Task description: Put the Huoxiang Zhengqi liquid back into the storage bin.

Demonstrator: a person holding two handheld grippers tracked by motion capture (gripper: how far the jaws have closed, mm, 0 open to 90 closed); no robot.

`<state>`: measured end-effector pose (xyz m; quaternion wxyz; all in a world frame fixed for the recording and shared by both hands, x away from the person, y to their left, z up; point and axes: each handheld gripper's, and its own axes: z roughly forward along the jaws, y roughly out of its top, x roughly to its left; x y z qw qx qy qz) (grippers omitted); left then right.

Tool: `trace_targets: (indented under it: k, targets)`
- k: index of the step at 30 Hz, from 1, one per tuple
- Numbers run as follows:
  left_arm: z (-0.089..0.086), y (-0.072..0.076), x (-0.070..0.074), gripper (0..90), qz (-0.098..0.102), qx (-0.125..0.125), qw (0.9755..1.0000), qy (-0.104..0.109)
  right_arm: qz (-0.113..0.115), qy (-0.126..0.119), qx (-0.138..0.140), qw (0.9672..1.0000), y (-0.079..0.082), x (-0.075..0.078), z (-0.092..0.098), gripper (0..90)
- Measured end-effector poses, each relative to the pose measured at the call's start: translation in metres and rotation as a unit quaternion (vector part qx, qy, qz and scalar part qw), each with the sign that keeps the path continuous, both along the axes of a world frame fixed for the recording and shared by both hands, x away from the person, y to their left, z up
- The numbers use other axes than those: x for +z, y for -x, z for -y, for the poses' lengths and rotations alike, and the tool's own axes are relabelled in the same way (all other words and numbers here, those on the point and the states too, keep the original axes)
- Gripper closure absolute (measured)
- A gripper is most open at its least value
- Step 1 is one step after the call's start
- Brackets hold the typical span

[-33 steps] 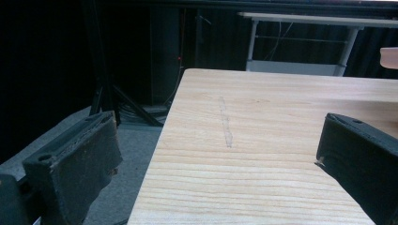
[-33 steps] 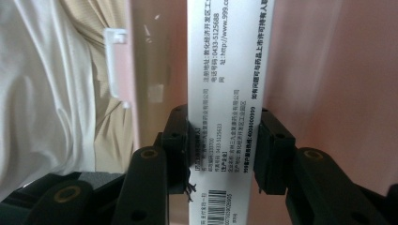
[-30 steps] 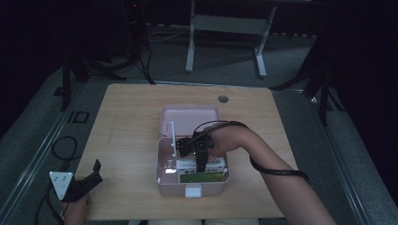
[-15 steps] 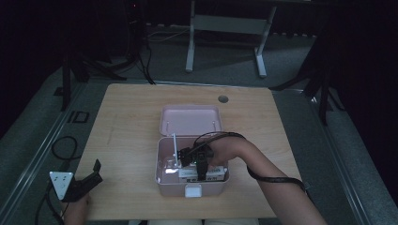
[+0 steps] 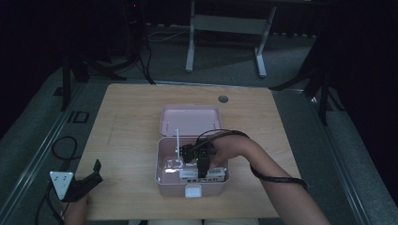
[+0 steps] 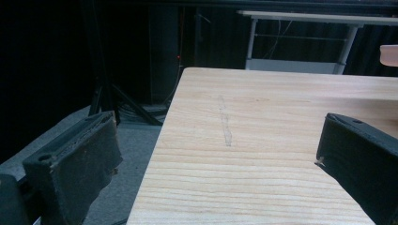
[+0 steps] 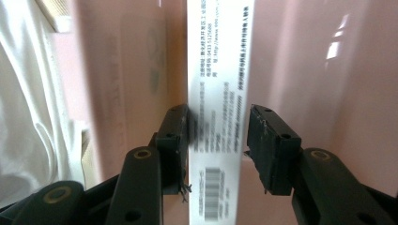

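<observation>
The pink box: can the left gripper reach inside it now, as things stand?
Probably not without moving first. The left gripper rests open at the table's near left corner, apart from the pink box. The way across is bare wood, but the right gripper is already inside, its jaws around a white carton.

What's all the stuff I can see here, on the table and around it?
Table: one, light wood, centre.
Box: one, pink, open, near the table's front edge.
Lid: one, pink, lying open behind the box.
Carton: one, white with printed text and a barcode, inside the box, between the right gripper's jaws.
Metal frame: one, grey, on the floor beyond the table.
Left gripper: black, open, at the table's front left corner.
Right gripper: black, reaching into the box, its jaws just opening off the carton.
</observation>
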<state>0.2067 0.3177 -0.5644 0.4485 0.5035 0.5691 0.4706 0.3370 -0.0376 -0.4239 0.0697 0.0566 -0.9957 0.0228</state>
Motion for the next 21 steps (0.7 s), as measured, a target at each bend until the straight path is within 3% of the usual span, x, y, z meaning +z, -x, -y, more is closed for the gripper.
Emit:
trace_targets:
  k: [6, 12, 13, 21]
  targets:
    - [0.000, 0.000, 0.000, 0.4, 0.001, 0.000, 1.0000, 0.000, 0.019, -0.025, -0.008, 0.9995, -0.003, 0.025, 0.012, 57.9]
    - [0.000, 0.000, 0.000, 0.4, 0.000, 0.000, 1.0000, 0.000, 0.031, -0.054, -0.028, 0.9977, -0.008, 0.047, 0.034, 58.0]
    - [0.000, 0.000, 0.000, 0.4, 0.000, 0.001, 1.0000, -0.001, 0.036, -0.063, -0.039, 0.9966, -0.012, 0.054, 0.046, 58.0]
    - [0.000, 0.000, 0.000, 0.4, 0.001, 0.001, 1.0000, 0.000, 0.056, -0.091, -0.069, 0.9919, -0.023, 0.066, 0.085, 56.8]
